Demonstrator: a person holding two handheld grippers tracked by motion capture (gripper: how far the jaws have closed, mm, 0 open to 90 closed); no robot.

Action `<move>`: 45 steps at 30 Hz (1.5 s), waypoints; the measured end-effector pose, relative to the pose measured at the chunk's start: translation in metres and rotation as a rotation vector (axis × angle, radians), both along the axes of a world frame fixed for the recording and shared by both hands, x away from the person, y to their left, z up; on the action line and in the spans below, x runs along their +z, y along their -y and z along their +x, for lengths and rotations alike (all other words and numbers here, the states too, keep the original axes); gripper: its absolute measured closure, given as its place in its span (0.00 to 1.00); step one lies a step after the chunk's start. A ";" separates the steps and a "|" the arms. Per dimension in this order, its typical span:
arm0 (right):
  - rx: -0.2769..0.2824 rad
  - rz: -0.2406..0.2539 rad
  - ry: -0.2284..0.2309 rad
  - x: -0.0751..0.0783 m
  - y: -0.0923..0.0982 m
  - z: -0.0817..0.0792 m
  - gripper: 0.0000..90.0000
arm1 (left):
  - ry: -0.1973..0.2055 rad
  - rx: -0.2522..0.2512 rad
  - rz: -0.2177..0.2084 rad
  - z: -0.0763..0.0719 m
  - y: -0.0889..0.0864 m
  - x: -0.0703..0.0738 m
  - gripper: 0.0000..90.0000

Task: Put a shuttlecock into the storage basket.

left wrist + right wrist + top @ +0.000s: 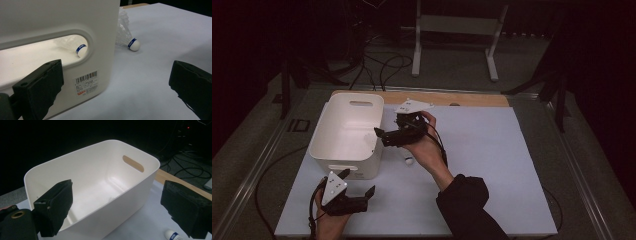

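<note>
A white plastic bin [362, 167] stands at the table's left. One shuttlecock [81, 48] with a blue-banded cork lies inside it, seen through the near handle slot. A second shuttlecock [408, 160] [130, 41] lies on the white sheet just right of the bin; its cork [172, 235] shows by my right jaw. My right gripper [387, 127] [120, 212] hovers open at the bin's right rim [140, 152], holding nothing. My left gripper [358, 182] [117, 85] is open in front of the bin's near wall [100, 25], with nothing between its jaws.
The white sheet [492, 165] covers the table, with a wooden strip [472, 99] along the far edge. Beyond the table stand a white frame [457, 30] and floor cables [382, 65]. A barcode label [86, 82] is stuck on the bin's near wall.
</note>
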State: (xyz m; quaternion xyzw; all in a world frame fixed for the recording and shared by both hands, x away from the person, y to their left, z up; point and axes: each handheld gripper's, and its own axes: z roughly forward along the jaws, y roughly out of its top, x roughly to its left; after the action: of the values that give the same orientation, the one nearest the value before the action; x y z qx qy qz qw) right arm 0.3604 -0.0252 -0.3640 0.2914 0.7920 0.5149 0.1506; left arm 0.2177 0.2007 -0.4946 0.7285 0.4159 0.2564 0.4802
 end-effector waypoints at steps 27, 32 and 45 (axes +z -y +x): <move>-0.088 -0.005 -0.009 -0.008 0.021 0.015 0.12 | 0.001 -0.004 0.003 0.000 0.000 0.000 0.00; -0.100 -0.011 -0.016 -0.012 0.027 0.018 0.12 | 0.001 -0.004 0.004 0.000 0.000 0.000 0.00; -0.121 -0.019 -0.022 -0.016 0.034 0.022 0.12 | 0.002 -0.004 0.004 0.000 0.000 0.000 0.00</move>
State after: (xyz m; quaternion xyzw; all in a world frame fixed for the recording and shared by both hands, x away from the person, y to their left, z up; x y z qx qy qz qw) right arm 0.3828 -0.0596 -0.3802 0.3429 0.7793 0.4943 0.1754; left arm 0.2175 0.2008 -0.4944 0.7301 0.4133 0.2572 0.4796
